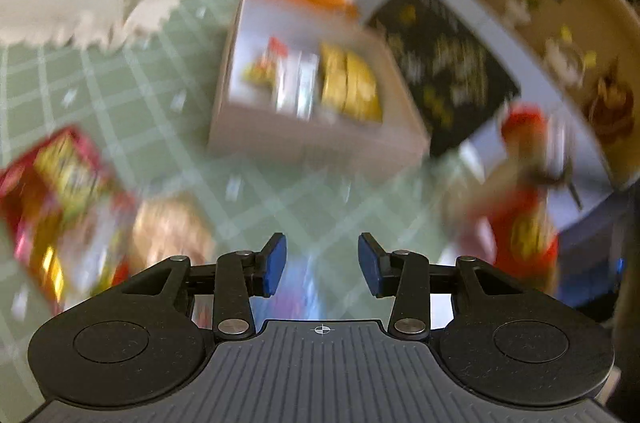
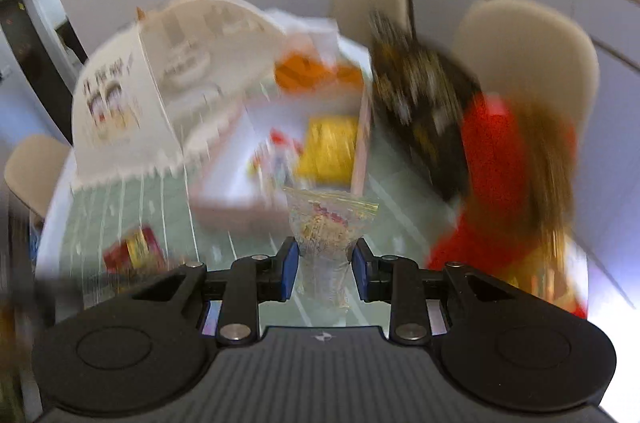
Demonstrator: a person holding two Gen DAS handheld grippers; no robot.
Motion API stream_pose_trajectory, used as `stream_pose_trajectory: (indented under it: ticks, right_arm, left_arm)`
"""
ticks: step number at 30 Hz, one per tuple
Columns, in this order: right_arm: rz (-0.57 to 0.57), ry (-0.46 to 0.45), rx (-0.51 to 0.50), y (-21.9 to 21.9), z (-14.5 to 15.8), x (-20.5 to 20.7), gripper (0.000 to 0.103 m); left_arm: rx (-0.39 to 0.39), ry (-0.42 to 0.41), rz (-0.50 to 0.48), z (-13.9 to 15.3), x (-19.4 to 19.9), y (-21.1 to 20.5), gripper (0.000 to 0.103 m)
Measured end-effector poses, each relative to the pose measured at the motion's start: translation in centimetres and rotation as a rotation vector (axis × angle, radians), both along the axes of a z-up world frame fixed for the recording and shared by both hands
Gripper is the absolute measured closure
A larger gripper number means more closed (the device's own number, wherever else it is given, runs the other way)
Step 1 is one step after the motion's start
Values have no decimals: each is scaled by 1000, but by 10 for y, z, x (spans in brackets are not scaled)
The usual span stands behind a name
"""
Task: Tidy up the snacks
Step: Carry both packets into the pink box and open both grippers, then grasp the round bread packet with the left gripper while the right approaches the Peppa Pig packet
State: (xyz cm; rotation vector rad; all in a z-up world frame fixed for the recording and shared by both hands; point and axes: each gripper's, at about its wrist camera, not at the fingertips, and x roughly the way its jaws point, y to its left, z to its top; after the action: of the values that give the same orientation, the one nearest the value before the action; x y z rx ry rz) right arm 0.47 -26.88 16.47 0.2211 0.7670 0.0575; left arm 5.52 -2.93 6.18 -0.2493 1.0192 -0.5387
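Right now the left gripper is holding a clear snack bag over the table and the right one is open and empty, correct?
Not quite: the sides are swapped. The right wrist view shows the right gripper shut on the clear snack bag over the table. The left wrist view shows the left gripper open and empty.

I can read no text in either view. Dark characters stand on the white folded food cover [image 2: 116, 103], and print marks the black box [image 1: 444, 63] and the red snack pack [image 1: 60, 199], but motion blur leaves all illegible.
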Motion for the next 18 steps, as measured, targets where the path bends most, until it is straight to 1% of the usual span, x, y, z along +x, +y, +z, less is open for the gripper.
stream_pose_trajectory:
  ticks: [3,5,7,9,10,11,12,13,14,15,16,18]
  right_arm:
    - [39,-26,24,1,21,35,75]
    - [63,3,45,4,26,64,74]
    - [66,59,53,10,24,97,74]
    - [14,78,46,11,19,123,65]
    - [-5,79,35,12,17,131,56]
    - [-17,70,26,13,16,134,52]
    - [-24,57,23,14,15,134,51]
    - [-22,51,30,15,13,130,47]
    - [-15,46,42,16,10,125,41]
    - [-7,46,46,17,5,120,38]
    - [0,48,34,20,0,115,37]
    - [30,49,-19,29,-13,98,36]
  left_arm:
    - [48,47,-9,-12,-30,13,59]
    - [57,69,18,-18,-42,25,59]
    - [47,85,65,-22,-48,38,59]
    - [41,91,110,-23,-51,50,59]
    - [37,91,131,-22,-53,56,59]
    - [41,89,149,-21,-54,61,59]
    - [50,89,167,-21,-56,68,59]
    - [51,91,181,-21,-58,74,61]
    - [44,97,193,-22,-60,79,64]
    - [36,103,206,-22,-61,82,64]
    - [34,106,215,-21,-61,84,64]
    - [48,98,220,-18,-62,84,64]
